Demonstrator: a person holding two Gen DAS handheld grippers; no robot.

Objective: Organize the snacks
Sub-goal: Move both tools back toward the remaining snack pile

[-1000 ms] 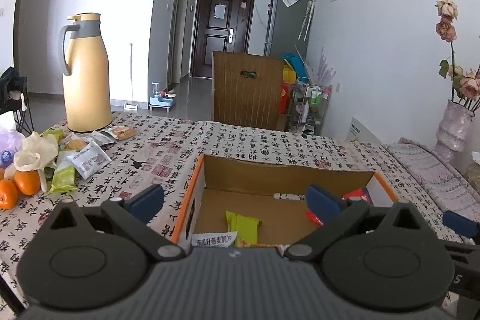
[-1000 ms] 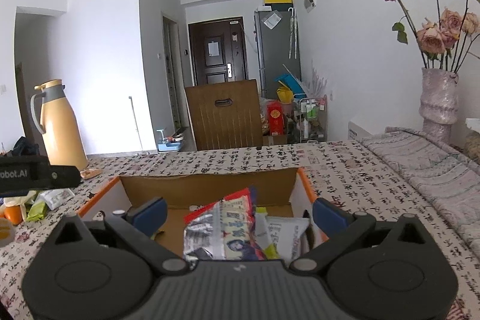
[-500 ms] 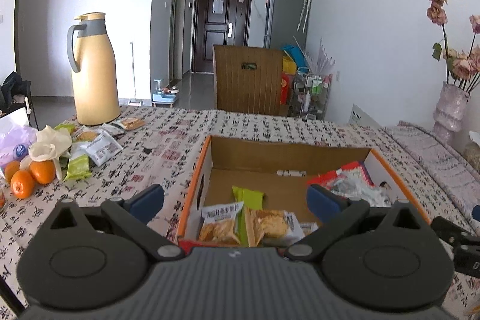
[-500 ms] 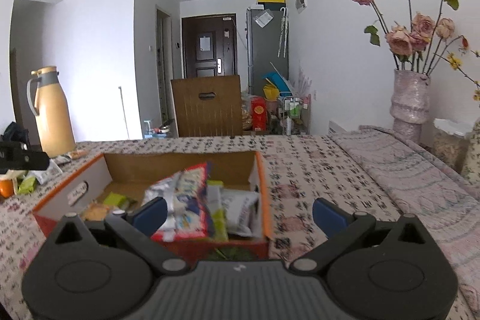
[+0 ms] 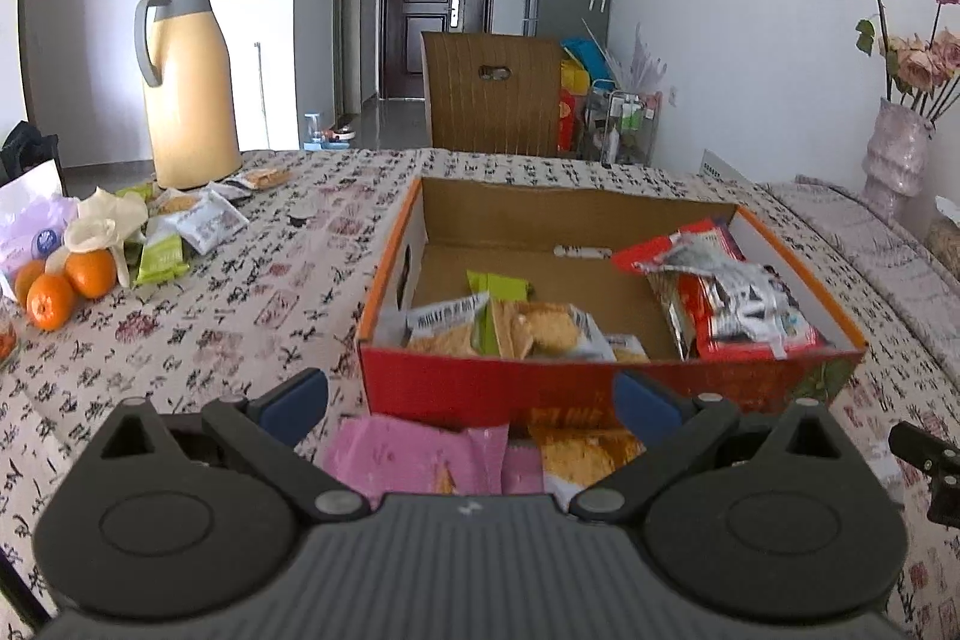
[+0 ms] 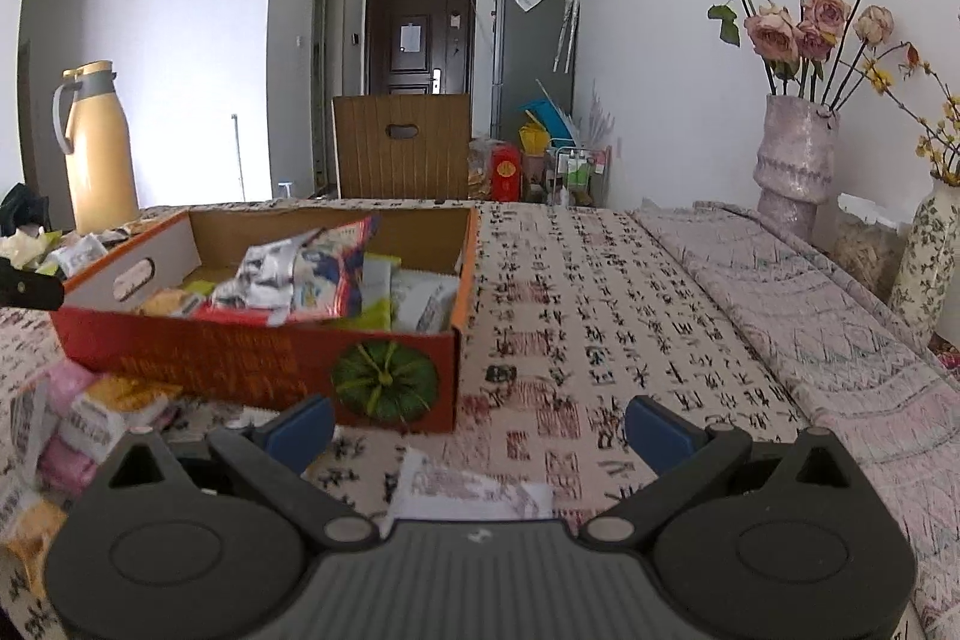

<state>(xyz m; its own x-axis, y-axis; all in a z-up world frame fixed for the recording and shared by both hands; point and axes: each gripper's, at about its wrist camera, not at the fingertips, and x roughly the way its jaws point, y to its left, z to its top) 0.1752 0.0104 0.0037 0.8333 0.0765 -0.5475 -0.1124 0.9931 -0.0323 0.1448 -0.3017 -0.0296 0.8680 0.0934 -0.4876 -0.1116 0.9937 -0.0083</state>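
1. Step in hand, as I judge it: between picks. My left gripper (image 5: pixel 471 403) and right gripper (image 6: pixel 480 424) both hang wide and empty, near the box (image 5: pixel 606 391).
2. Next: close on the pink packet (image 5: pixel 414 454) lying just in front of the box.
3. Left view only: loose snacks (image 5: pixel 198 226), oranges (image 5: pixel 66 283) far left.
4. Right view only: white packet (image 6: pixel 474 487) on the tabletop (image 6: pixel 600 292).
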